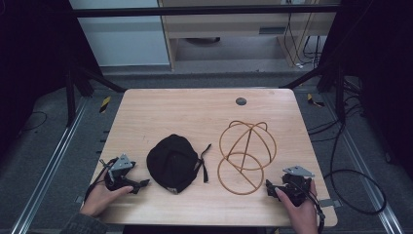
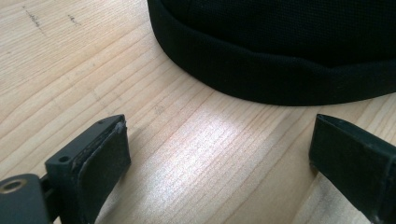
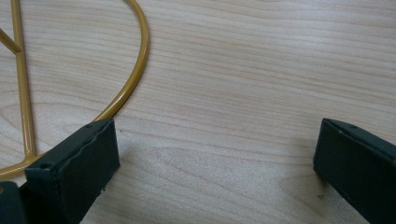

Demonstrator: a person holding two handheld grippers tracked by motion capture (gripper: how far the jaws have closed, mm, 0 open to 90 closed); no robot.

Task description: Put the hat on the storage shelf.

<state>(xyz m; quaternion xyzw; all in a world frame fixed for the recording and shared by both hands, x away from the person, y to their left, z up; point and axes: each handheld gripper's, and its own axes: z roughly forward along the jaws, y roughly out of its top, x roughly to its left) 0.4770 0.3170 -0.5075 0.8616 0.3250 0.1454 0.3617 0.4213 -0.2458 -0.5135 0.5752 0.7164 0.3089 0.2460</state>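
Note:
A black cap (image 1: 172, 162) lies on the wooden table (image 1: 165, 109), left of centre, its strap trailing to the right. Right of it rests a gold wire stand (image 1: 246, 148) made of rings and rods. My left gripper (image 1: 141, 184) sits at the front left, jaws wide apart, just short of the cap's rim (image 2: 280, 74). My right gripper (image 1: 269, 187) rests at the front right, open, beside the lower ring of the wire stand (image 3: 135, 70). Bare wood lies between both pairs of jaws.
A small dark round grommet (image 1: 240, 101) is set in the table near its far edge. Cables (image 1: 350, 180) trail on the floor to the right. Black frame bars stand at both sides and a pale cabinet is behind.

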